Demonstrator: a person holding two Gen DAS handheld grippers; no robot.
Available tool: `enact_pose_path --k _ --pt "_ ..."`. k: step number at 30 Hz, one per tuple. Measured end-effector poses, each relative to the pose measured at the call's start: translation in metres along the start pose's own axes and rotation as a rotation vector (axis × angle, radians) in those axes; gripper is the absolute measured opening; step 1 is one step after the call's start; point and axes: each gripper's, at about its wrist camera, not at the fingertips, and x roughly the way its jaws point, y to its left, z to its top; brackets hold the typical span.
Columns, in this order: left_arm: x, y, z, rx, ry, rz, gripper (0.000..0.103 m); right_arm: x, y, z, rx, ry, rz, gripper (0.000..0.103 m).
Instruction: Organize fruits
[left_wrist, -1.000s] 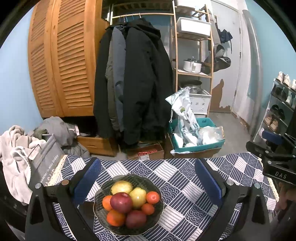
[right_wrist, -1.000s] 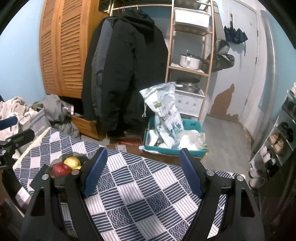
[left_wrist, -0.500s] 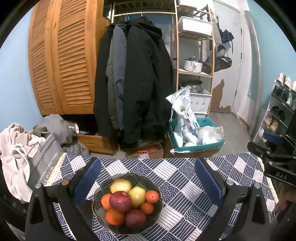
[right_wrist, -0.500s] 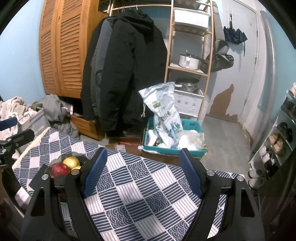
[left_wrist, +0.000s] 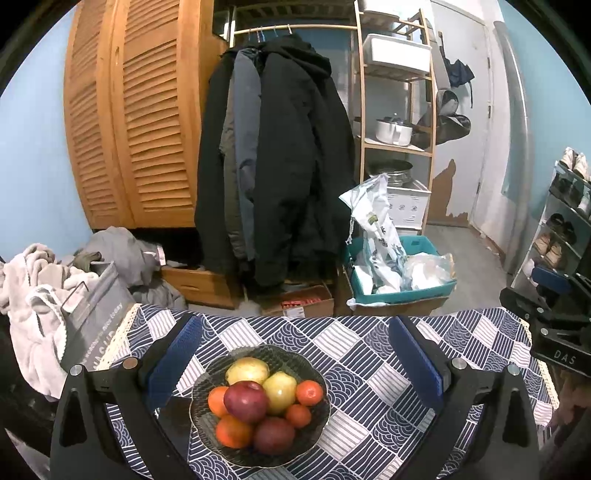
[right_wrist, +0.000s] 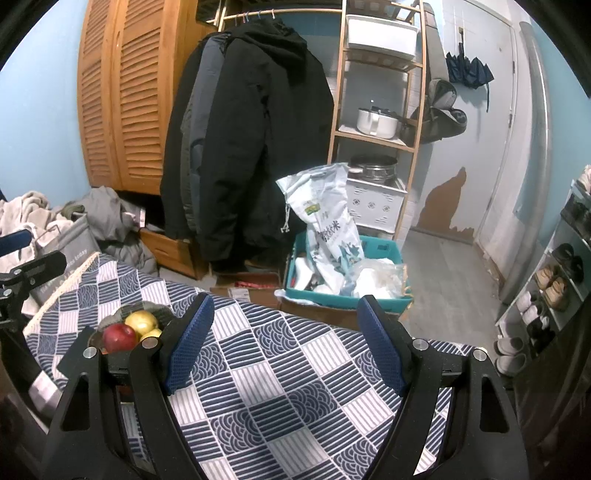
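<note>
A dark glass bowl (left_wrist: 207, 384) sits on the blue-and-white patterned tablecloth (left_wrist: 354, 354), heaped with several fruits: a red apple (left_wrist: 245, 401), yellow pears (left_wrist: 247, 370), oranges (left_wrist: 233, 431) and small tangerines (left_wrist: 309, 392). My left gripper (left_wrist: 293, 334) hovers over the bowl, open, nothing between its blue pads. My right gripper (right_wrist: 284, 314) is open above bare cloth, to the right of the bowl (right_wrist: 120, 314), where the red apple (right_wrist: 119, 338) and a yellow fruit (right_wrist: 141, 322) show. Each gripper appears at the edge of the other's view.
Beyond the table's far edge stand a teal crate (left_wrist: 400, 291) with bags, cardboard boxes (left_wrist: 301, 301), hanging black coats (left_wrist: 280, 162), a wooden shelf unit (left_wrist: 397, 110) and louvred wardrobe doors (left_wrist: 129, 122). Laundry and a grey bag (left_wrist: 88, 317) lie left; a shoe rack (right_wrist: 554, 280) stands right.
</note>
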Motion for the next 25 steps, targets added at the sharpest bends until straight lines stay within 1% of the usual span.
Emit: enact_pose_path --k 6,9,25 --pt "0.001 -0.0051 -0.0005 0.026 0.008 0.047 0.102 0.0 -0.0003 0.0 0.0 0.001 -0.002 0.079" --pt "-0.0001 -0.0045 -0.0005 0.02 0.009 0.035 0.102 -0.0005 -0.0023 -0.0012 -0.001 0.003 -0.001 0.08" --pt "0.0011 -0.0049 -0.0007 0.016 0.011 0.031 0.102 -0.0008 -0.0031 -0.0025 -0.001 0.003 -0.002 0.08"
